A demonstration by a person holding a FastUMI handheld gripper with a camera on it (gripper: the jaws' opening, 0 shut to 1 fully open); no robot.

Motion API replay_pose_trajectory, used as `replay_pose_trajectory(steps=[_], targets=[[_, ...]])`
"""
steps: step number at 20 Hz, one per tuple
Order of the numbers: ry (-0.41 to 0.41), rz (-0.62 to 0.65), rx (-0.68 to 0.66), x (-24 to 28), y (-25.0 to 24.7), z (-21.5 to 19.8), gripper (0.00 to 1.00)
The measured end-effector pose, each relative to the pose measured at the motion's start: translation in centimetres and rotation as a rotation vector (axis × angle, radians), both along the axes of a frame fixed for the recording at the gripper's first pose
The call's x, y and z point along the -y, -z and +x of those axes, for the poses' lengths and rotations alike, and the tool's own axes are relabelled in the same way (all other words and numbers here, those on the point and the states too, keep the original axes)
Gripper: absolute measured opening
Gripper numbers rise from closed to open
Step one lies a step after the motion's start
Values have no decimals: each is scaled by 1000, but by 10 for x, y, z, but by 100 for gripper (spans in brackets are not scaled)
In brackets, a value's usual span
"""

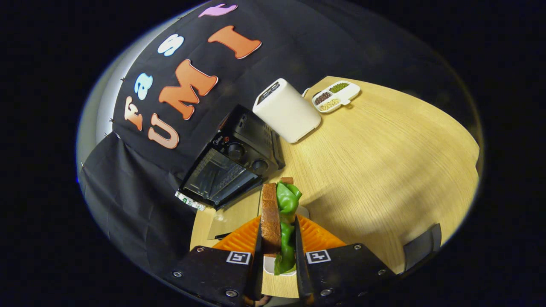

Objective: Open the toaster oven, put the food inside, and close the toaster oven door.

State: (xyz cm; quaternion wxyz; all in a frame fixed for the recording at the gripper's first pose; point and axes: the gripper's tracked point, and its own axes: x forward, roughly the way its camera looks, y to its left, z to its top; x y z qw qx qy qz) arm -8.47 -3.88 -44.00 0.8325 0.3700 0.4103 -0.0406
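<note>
My gripper (278,232) is shut on a sandwich (279,213), brown bread with green lettuce, which stands on edge between both fingers and is lifted off the table. A white plate (269,265) lies below it. Beyond the fingers and a little to their left stands the black toaster oven (232,164) with two knobs. Its glass door (226,221) is folded down open onto the wooden table (384,162), and the wire rack shows inside the open cavity.
A tall white box-shaped appliance (286,111) stands right behind the oven. Further back sits a white divided dish (335,96) with beans and grains. A dark chair back (422,245) shows at the table's near right edge.
</note>
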Motion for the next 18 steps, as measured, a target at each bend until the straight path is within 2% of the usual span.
replay_pose_trajectory(steps=[7, 15, 18], targets=[[3, 63, 170, -36, -44, 41, 33], [-10, 121, 201, -109, -29, 93, 33], [16, 131, 208, -130, -18, 115, 33]])
